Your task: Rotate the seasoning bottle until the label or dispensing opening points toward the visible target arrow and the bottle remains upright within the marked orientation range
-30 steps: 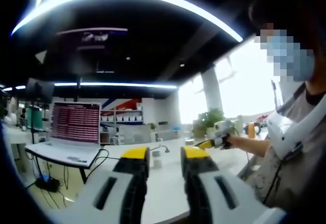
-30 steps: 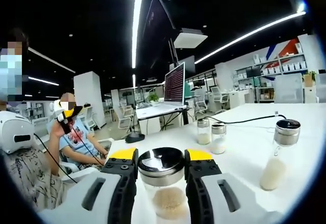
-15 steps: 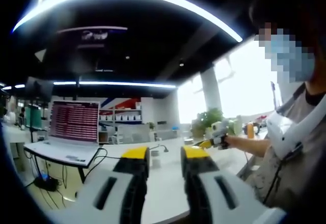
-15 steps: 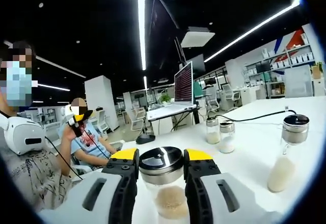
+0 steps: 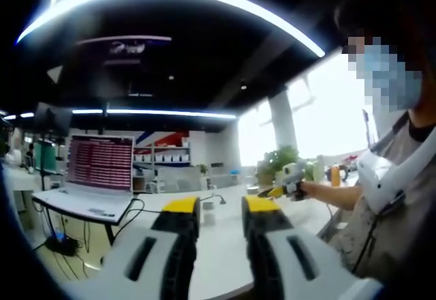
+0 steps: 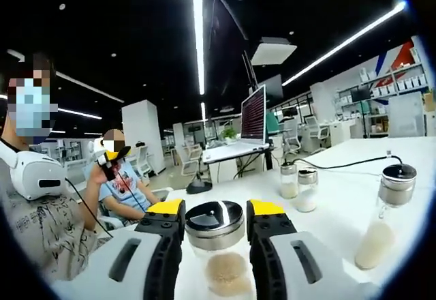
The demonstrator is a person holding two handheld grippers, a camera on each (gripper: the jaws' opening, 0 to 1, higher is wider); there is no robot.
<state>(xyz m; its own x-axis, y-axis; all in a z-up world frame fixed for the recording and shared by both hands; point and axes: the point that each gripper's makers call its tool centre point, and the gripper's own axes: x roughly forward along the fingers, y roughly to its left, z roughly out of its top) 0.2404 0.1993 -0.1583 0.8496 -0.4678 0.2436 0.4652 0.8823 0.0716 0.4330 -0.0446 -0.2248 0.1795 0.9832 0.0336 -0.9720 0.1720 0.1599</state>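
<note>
Seasoning bottle (image 6: 216, 245) clamped upright in right claw (image 6: 216, 211); three other bottles (image 6: 382, 211) stand behind; left claw (image 5: 221, 208) narrow, empty.

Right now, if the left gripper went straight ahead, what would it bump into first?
Probably nothing soon. The left gripper is empty, pointing over the bare white table; the way looks free, though depth is hard to judge.

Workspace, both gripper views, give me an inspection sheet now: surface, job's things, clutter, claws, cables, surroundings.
Surface: white table.
Job's things: seasoning bottle, dark lid, pale granules, upright between the right claw's jaws; no target arrow seen.
Clutter: tall grinder bottle; two small shakers.
Claws: left claw open, empty; right shut on the bottle.
Cables: black cable across the table.
Surroundings: laptop; seated person; office.
</note>
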